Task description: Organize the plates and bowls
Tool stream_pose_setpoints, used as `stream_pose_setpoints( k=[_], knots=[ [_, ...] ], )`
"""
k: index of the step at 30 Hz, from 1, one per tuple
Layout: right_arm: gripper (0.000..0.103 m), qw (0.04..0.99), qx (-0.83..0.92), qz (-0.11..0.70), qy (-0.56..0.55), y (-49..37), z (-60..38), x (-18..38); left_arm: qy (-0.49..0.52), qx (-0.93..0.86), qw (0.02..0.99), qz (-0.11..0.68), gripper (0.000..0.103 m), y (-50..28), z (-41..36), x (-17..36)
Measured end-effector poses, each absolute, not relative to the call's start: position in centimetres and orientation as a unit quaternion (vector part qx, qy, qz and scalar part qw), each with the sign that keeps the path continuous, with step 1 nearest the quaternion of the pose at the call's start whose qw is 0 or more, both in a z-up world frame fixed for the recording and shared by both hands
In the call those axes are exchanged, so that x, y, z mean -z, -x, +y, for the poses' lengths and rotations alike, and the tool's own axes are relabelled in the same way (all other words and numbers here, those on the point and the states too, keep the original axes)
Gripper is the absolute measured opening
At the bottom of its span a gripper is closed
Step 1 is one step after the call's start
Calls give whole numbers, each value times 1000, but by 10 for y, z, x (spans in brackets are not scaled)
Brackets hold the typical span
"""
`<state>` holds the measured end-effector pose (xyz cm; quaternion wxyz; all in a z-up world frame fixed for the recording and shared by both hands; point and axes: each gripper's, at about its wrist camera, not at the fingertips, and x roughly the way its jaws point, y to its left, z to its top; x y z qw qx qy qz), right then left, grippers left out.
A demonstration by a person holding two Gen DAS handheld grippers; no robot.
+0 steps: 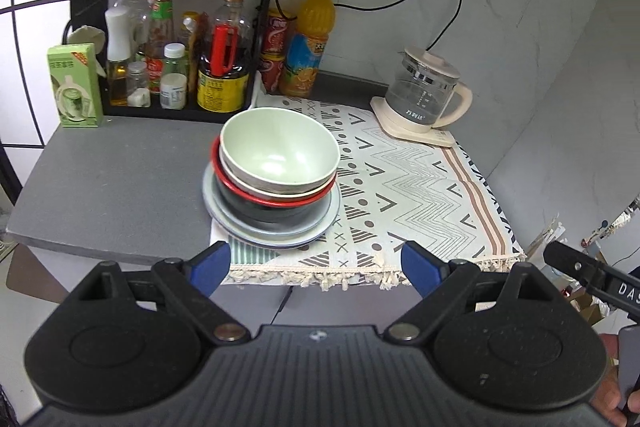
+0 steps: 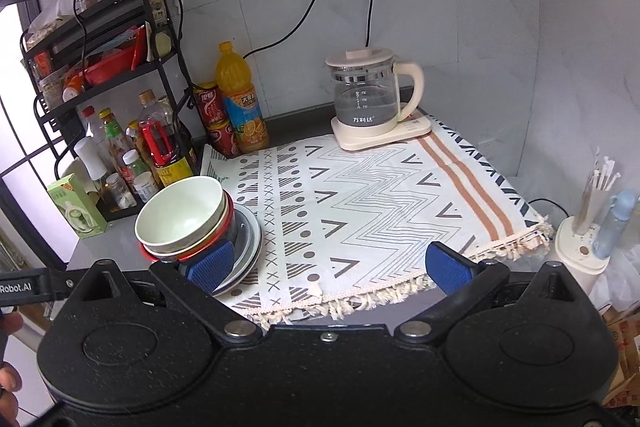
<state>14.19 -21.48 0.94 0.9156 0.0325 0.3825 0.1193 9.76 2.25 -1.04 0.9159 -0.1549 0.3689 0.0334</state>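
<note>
One stack of dishes stands at the left edge of the patterned cloth (image 1: 420, 171). On top is a pale green bowl (image 1: 278, 151) (image 2: 180, 215), nested in a cream bowl, then a red-rimmed black bowl (image 1: 276, 205), all on pale blue plates (image 1: 320, 219) (image 2: 250, 251). My left gripper (image 1: 316, 267) hangs open in front of the counter edge, nearer than the stack, with nothing between its blue pads. My right gripper (image 2: 330, 267) is open too, held back over the cloth's fringe; its left pad (image 2: 212, 267) overlaps the plates in the picture only.
A black rack (image 1: 176, 27) of bottles and jars stands behind the stack on the left, with an orange juice bottle (image 1: 308, 47) and red cans beside it. A glass kettle (image 1: 428, 91) sits at the back of the cloth. A utensil holder (image 2: 584, 239) stands at the right.
</note>
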Motion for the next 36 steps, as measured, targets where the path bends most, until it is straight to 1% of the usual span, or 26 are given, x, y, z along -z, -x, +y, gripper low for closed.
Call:
stream_pose_setpoints(
  k=[18, 27, 36],
  knots=[
    [103, 915, -113, 388, 13, -89, -217, -9, 132, -15, 931, 339, 91, -39, 32, 9],
    [103, 919, -126, 372, 36, -74, -213, -11, 129, -16, 932, 338, 91, -29, 34, 10],
    [103, 918, -136, 372, 29, -70, -218, -15, 121, -11, 933, 339, 91, -28, 26, 12]
  ],
)
